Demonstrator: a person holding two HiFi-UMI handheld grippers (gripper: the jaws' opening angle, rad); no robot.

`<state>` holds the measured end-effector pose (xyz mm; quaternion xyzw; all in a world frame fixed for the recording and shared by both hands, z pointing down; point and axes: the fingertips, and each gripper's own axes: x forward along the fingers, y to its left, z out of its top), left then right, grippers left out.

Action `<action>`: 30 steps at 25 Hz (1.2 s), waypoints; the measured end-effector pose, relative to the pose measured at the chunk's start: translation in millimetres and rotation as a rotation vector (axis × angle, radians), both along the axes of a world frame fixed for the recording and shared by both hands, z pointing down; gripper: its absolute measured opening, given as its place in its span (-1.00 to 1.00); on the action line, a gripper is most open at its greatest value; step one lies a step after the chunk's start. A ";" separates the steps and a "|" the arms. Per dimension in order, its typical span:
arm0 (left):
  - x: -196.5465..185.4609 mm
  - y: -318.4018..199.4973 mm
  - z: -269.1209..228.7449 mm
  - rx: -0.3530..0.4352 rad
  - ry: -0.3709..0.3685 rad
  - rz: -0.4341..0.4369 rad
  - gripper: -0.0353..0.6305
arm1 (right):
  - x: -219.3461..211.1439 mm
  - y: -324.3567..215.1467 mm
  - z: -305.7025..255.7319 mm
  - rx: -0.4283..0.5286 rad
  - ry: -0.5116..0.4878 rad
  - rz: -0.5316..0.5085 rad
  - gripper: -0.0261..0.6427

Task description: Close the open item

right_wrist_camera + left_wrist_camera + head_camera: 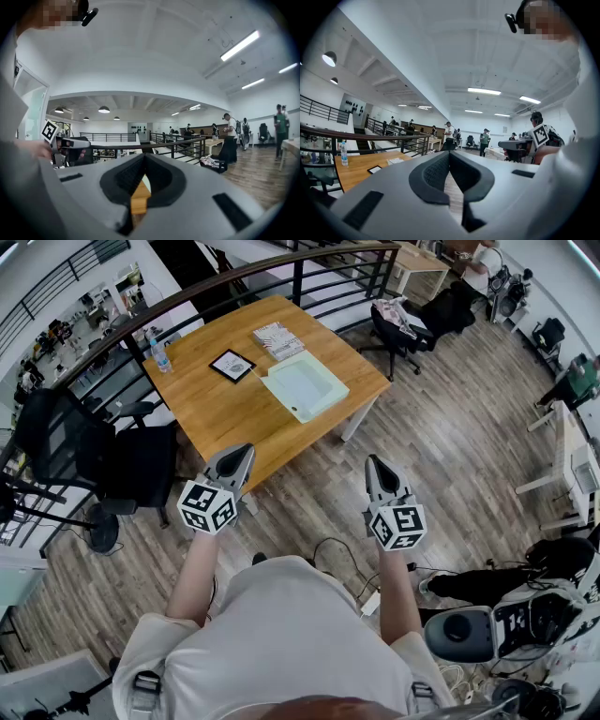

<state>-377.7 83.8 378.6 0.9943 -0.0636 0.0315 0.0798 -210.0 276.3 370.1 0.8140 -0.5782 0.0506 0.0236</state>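
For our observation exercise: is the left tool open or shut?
Shut. In the left gripper view the left tool shows its jaws meeting at the tips, nothing between them.

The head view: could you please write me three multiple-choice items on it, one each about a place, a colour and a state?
1. Where on the wooden table does the water bottle stand?
A. at its middle
B. at its left corner
C. at its near edge

2. What colour is the flat open item?
A. red
B. black
C. pale greenish white

3. How do the left gripper's jaws stand?
A. shut, with nothing between them
B. wide apart
C. clamped on the bottle

Answers: 1 B, the bottle stands at the corner on the table's left. 2 C, the item is pale against the wood. 3 A, the left gripper view shows the pads meeting at the tip.
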 end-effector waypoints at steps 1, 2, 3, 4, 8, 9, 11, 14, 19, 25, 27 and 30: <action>-0.1 0.3 -0.6 0.000 0.000 0.000 -0.91 | -0.4 0.2 -0.9 -0.001 0.002 -0.002 -0.91; -0.3 0.7 -1.1 0.000 0.000 -0.001 -0.91 | -0.9 0.4 -1.8 -0.001 0.004 -0.004 -0.92; -0.6 1.3 -1.6 0.000 0.000 -0.001 -0.91 | -1.5 0.7 -2.6 -0.001 0.005 -0.006 -0.91; -1.0 2.1 -2.0 0.000 -0.001 0.000 -0.91 | -2.1 1.1 -3.2 0.000 0.006 -0.008 -0.91; -2.9 7.8 -1.7 0.000 -0.006 0.000 -0.91 | -3.2 5.4 -4.3 0.002 0.002 -0.008 -0.91; -3.2 9.3 -1.4 0.000 -0.006 0.000 -0.91 | -2.8 7.0 -4.0 0.003 -0.001 -0.005 -0.91; -3.6 11.1 -0.3 -0.001 -0.008 -0.002 -0.91 | -2.4 8.9 -3.3 0.006 -0.010 -0.004 -0.91; -2.6 12.5 1.0 -0.001 -0.010 -0.004 -0.91 | -2.0 9.7 -3.1 0.014 -0.019 -0.009 -0.91; 1.3 18.5 0.3 -0.005 -0.016 -0.009 -0.91 | 1.0 13.7 -4.1 0.017 -0.026 -0.018 -0.91; 4.6 26.9 4.7 -0.009 -0.009 -0.036 -0.91 | 7.6 23.1 2.9 0.013 -0.033 -0.028 -0.91; 5.4 29.7 5.6 -0.011 -0.008 -0.049 -0.90 | 10.2 26.4 4.4 0.012 -0.036 -0.032 -0.91; 8.3 36.4 5.3 -0.011 -0.004 -0.059 -0.90 | 14.9 31.5 6.4 0.010 -0.038 -0.041 -0.91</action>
